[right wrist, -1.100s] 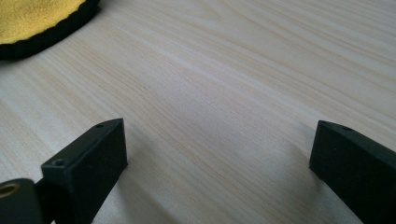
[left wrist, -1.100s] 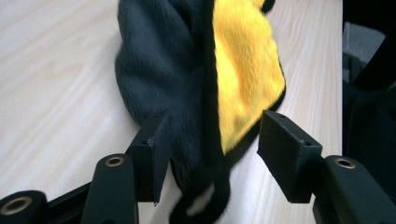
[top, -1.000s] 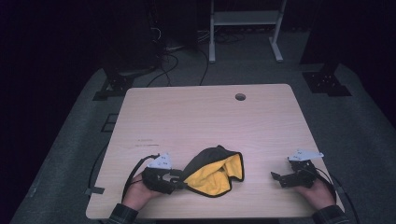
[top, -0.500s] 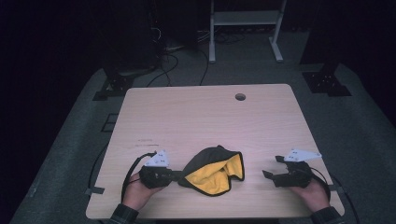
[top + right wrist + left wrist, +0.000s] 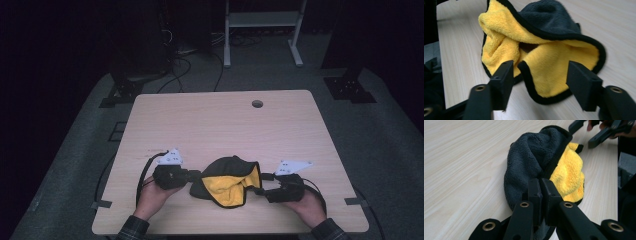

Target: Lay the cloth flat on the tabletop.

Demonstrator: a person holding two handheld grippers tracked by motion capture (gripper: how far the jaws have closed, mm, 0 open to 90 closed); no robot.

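High view: left tongs (image 5: 194, 176) gripping crumpled grey-and-yellow fleece cloth (image 5: 227, 181) on pale wooden table (image 5: 215, 125); right tongs (image 5: 264, 184) half-open, jaws just closing around black-trimmed edge. Next, likely: pinching edge, spreading cloth.

The high view looks forward and down over the whole tabletop (image 5: 220, 125) from the person's side. Each gripper view sits low and close, facing the cloth (image 5: 227, 182) from opposite ends; all three share the cloth.
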